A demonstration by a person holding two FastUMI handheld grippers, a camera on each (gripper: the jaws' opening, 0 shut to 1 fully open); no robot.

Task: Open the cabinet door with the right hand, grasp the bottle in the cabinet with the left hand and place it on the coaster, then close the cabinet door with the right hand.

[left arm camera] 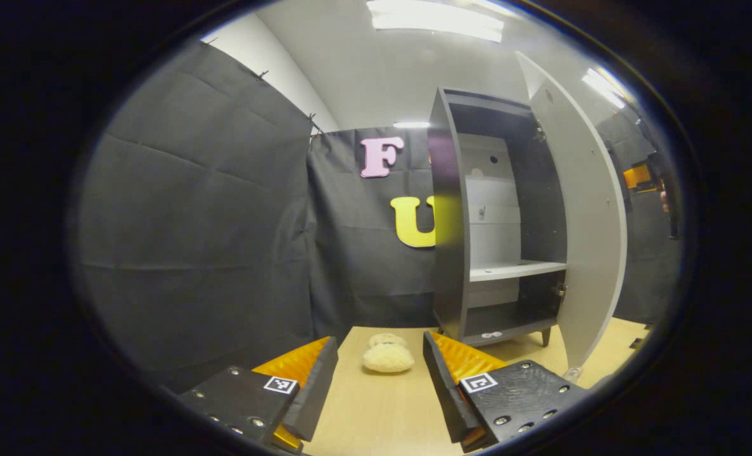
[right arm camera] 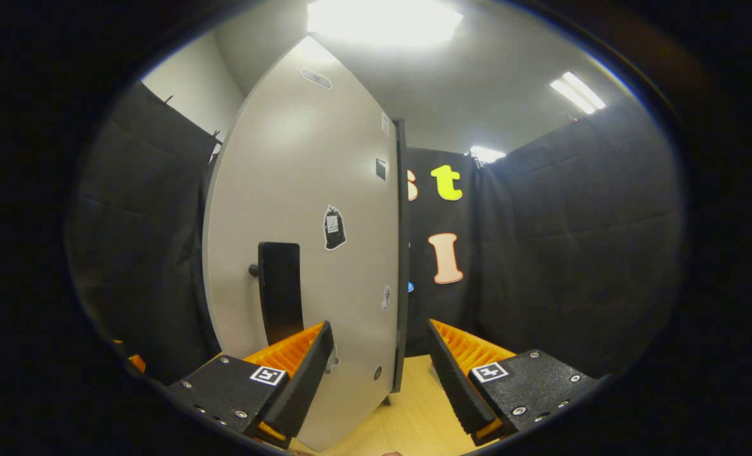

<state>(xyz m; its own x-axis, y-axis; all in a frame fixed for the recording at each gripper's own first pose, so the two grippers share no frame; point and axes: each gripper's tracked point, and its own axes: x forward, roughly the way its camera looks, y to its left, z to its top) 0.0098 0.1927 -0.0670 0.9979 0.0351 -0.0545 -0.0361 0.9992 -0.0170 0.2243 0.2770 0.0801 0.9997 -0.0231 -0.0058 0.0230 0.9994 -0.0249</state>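
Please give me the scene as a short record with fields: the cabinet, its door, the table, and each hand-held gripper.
cabinet: dark cabinet stands on the wooden table; one white shelf inside, no bottle visible on it
door: light door swung wide open; dark handle on its outer face
table item: pale fluffy round thing in front of the cabinet, possibly the coaster
left hand-held gripper: open, holds nothing, aimed at the fluffy thing
right hand-held gripper: open, holds nothing, close to the door's outer face
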